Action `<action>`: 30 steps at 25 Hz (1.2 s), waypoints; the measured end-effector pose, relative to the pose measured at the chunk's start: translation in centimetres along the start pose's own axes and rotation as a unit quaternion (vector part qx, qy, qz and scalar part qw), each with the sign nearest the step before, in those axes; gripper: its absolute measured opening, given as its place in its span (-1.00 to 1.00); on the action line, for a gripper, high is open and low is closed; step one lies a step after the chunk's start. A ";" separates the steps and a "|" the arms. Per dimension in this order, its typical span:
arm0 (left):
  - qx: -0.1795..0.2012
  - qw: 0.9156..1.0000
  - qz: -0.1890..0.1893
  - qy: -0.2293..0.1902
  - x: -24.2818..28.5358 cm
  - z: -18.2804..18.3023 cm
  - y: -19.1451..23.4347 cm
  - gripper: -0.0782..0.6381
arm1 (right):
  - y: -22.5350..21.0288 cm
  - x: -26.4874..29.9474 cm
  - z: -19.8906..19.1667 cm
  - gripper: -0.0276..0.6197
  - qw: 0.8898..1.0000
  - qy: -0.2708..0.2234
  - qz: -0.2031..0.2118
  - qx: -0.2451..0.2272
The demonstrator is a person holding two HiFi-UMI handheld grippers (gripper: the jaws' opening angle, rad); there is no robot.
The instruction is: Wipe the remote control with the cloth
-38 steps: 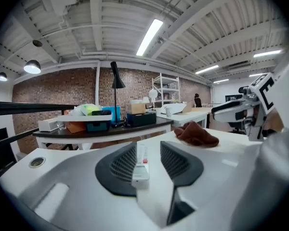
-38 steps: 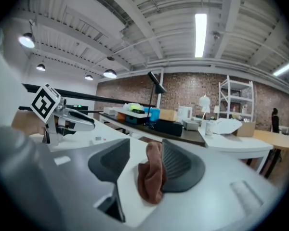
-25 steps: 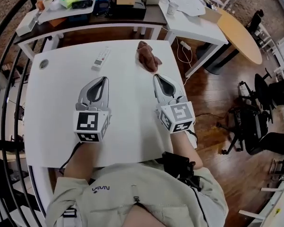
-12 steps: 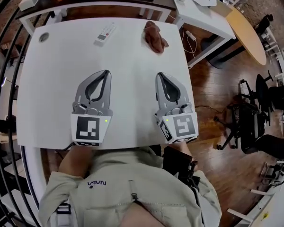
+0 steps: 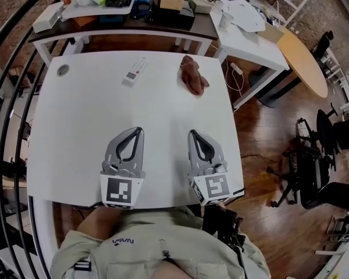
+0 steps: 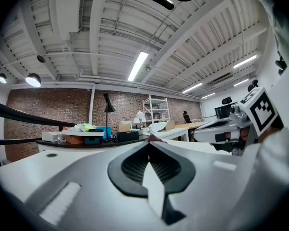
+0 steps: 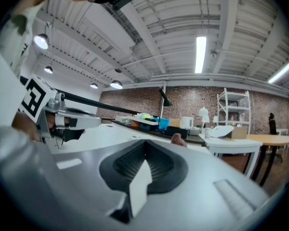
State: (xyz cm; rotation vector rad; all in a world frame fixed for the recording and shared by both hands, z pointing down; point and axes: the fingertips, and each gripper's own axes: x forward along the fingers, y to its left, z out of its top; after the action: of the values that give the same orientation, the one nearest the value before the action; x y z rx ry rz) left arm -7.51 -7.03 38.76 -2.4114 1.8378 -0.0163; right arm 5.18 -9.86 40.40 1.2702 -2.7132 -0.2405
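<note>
A white remote control (image 5: 136,70) lies near the far edge of the white table (image 5: 75,132), left of centre. A crumpled reddish-brown cloth (image 5: 193,75) lies at the far right of the table; its top shows over the jaws in the right gripper view (image 7: 179,140) and the left gripper view (image 6: 153,138). My left gripper (image 5: 139,130) rests near the table's front edge, shut and empty. My right gripper (image 5: 192,133) sits beside it to the right, also shut with nothing in it. Both point toward the far edge, well short of the remote and cloth.
A round grey cap (image 5: 62,70) sits in the table's far left corner. Behind the table stands a dark desk (image 5: 122,25) with boxes and trays, and a white side table (image 5: 250,28) to the right. Black railing (image 5: 11,57) curves along the left. Wooden floor lies right.
Both grippers have drawn back toward the table's near edge, farther from the remote and the cloth. They stay shut. Remote and cloth have not moved on the table.
</note>
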 end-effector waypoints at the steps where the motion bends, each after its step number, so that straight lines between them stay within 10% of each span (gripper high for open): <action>1: -0.010 1.000 0.004 0.004 -0.1 -0.3 0.1 -0.77 | 0.0 0.1 -0.2 -0.90 1.000 0.002 0.002 0.007; 12: -0.049 0.994 -0.027 0.092 0.3 -4.2 0.1 -0.77 | -1.3 0.2 -2.0 -0.91 0.994 0.030 -0.003 0.106; 30: -0.050 0.994 -0.041 0.091 0.8 -4.3 -0.3 -0.77 | -1.2 0.4 -2.2 -0.91 0.994 0.034 -0.002 0.107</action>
State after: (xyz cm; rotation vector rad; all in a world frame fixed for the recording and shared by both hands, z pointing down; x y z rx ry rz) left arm -7.36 -8.08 42.99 -2.6324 1.8529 -0.1601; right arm 6.29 -11.12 42.30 1.3090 -2.7374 0.0945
